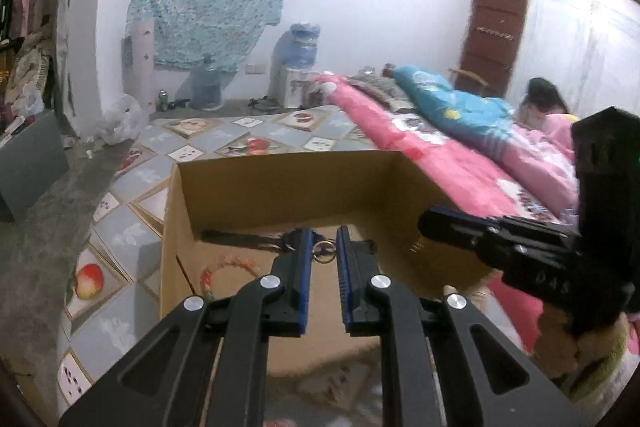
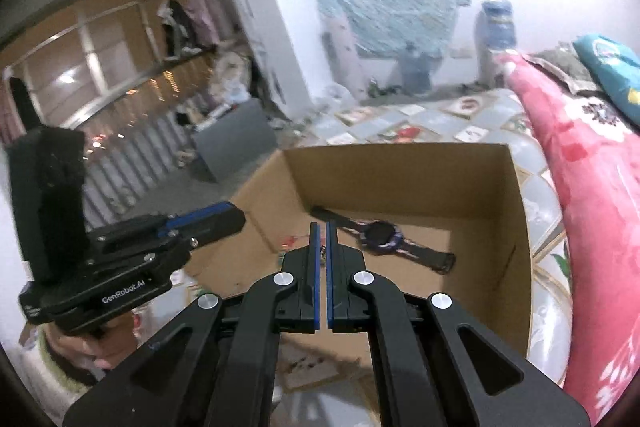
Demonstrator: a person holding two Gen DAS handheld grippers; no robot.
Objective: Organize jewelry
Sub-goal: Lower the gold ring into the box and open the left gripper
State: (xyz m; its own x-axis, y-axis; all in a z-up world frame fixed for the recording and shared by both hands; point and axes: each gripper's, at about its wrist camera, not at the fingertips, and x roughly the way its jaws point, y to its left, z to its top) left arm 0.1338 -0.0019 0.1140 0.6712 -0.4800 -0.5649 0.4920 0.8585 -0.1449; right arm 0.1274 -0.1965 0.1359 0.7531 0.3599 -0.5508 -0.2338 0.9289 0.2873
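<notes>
- The left tool [image 1: 324, 231] has its jaws almost together, and the blue pads pinch a small gold ring [image 1: 324, 251] right at their tips.
- The right tool [image 2: 322, 225] is fully closed. A small gold piece [image 2: 322, 250] seems to be caught between its pads, but it is too tiny and blurred to name.
- Both tools sit over the near side of the open cardboard box [image 2: 400, 171] and point down into it, the right one just beside the left.
- Below and left of the left tool's tips, a coral bead bracelet [image 1: 230, 265] lies on the box floor.
- Just beyond both sets of tips, a dark wristwatch [image 2: 380, 233] lies flat near the far wall.
- Judged from this, the step is sorting the two small pieces. Keep each pinch steady and the tips apart, so the pieces do not tangle.
- Lower each piece close to a bare patch of cardboard, clear of the watch strap and beads, before letting go. A ring dropped from height would likely roll.
- Past the box lie a fruit-patterned mat [image 1: 132, 239] and a pink quilt [image 1: 440, 163].
</notes>
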